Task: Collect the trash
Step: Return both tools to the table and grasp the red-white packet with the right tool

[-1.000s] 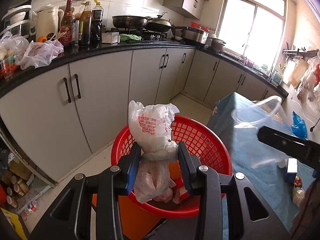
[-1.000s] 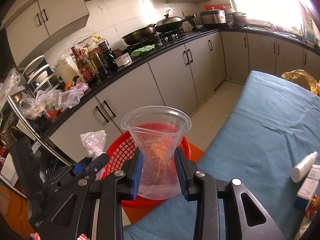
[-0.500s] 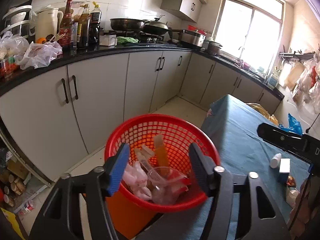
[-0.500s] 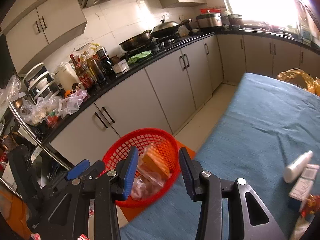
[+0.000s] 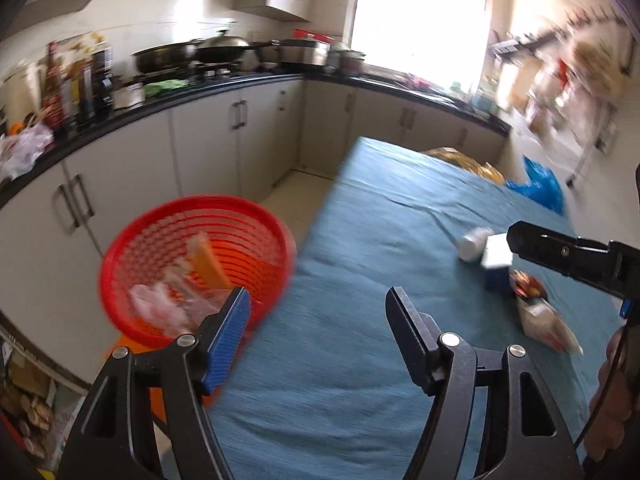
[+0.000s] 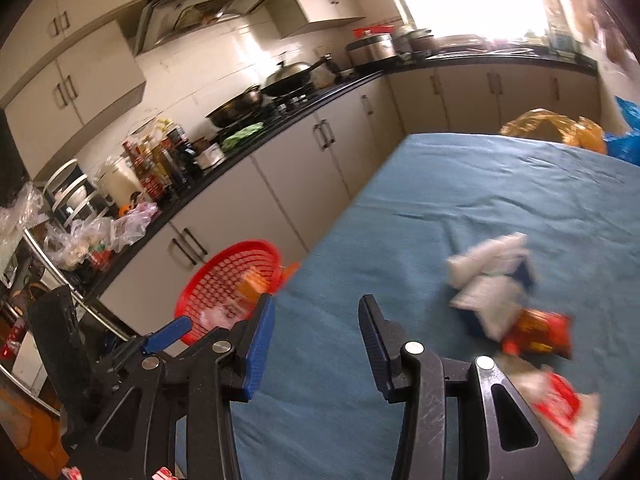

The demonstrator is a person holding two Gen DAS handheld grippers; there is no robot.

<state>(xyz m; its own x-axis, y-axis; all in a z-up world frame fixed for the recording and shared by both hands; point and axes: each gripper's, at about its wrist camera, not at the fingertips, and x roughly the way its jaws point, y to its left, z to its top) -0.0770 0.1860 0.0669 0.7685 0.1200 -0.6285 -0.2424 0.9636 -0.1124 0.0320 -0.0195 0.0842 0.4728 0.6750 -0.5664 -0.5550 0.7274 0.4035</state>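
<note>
Both wrist views face kitchen counter, sharing red basket (image 5: 192,264) (image 6: 232,284), blue table (image 5: 380,240) (image 6: 500,184).

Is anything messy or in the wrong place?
Yes. Trash still lies on the blue table: a white bottle, a small box and snack wrappers, bunched near its right side. The red basket already holds other trash.

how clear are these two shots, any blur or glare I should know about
Left wrist view: motion blur smears the red basket and the wall rack at right; the window is blown out. Right wrist view: the trash pile on the blue tablecloth is streaked, the window glares white at top right, and fisheye bends the counter.
</note>
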